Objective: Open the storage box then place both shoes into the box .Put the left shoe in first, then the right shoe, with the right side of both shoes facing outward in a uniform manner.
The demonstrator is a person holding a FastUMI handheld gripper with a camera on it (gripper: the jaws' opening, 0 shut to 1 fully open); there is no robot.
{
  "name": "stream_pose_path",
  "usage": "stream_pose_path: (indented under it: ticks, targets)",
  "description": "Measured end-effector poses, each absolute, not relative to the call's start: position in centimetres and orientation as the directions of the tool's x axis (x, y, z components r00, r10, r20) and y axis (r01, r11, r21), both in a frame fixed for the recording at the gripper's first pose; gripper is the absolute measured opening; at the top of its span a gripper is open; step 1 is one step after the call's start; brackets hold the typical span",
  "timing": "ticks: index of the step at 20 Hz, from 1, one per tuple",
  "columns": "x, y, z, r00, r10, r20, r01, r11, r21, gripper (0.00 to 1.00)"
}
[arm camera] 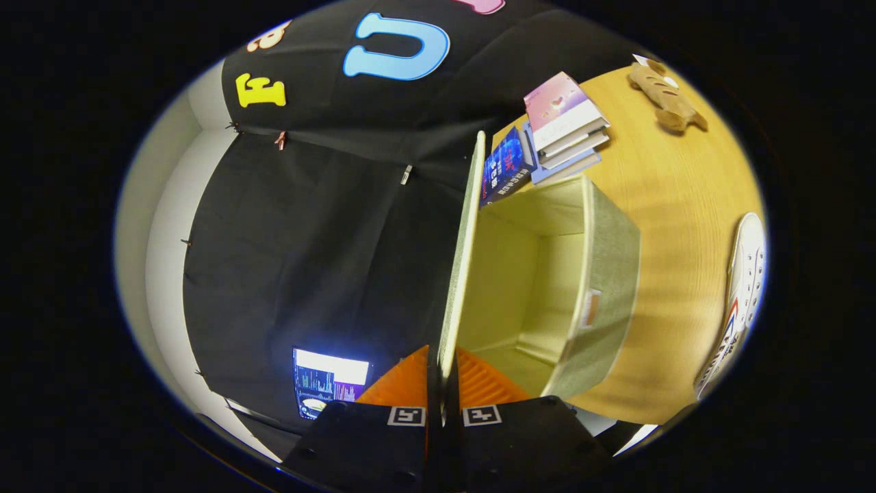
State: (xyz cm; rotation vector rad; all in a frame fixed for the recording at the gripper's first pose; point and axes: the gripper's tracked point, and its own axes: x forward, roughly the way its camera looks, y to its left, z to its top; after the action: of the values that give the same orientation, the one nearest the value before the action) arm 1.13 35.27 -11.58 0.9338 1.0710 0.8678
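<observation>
My gripper (443, 373) is rolled on its side, and its orange fingers (400, 383) press on the near edge of the storage box's lid (462, 260). The thin pale lid stands raised on edge, running straight ahead from the fingers. Beside the lid, the grey-green fabric storage box (606, 274) stands open on the wooden table (671, 205), and its cream inside holds nothing. A white sneaker (742, 287) with laces lies on the table beyond the box's outer wall, near the table's edge.
A stack of books (564, 127) and a blue book (505, 168) lie behind the box. A brown plush toy (667, 92) rests farther back on the table. A lit screen (330, 380) glows low by the black cloth wall.
</observation>
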Motion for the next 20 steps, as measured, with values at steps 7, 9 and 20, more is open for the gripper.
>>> stream_pose_path:
  ticks: [7, 9, 20]
  targets:
    - [1.7, 42.9, -5.7, 0.260, 0.901, -0.347, -0.184, 0.399, 0.898, 0.05]
    - [2.0, 45.7, -4.5, 0.257, 0.906, -0.337, -0.211, 0.392, 0.895, 0.05]
    - [2.5, 60.2, -5.8, 0.217, 0.898, -0.384, -0.237, 0.430, 0.871, 0.10]
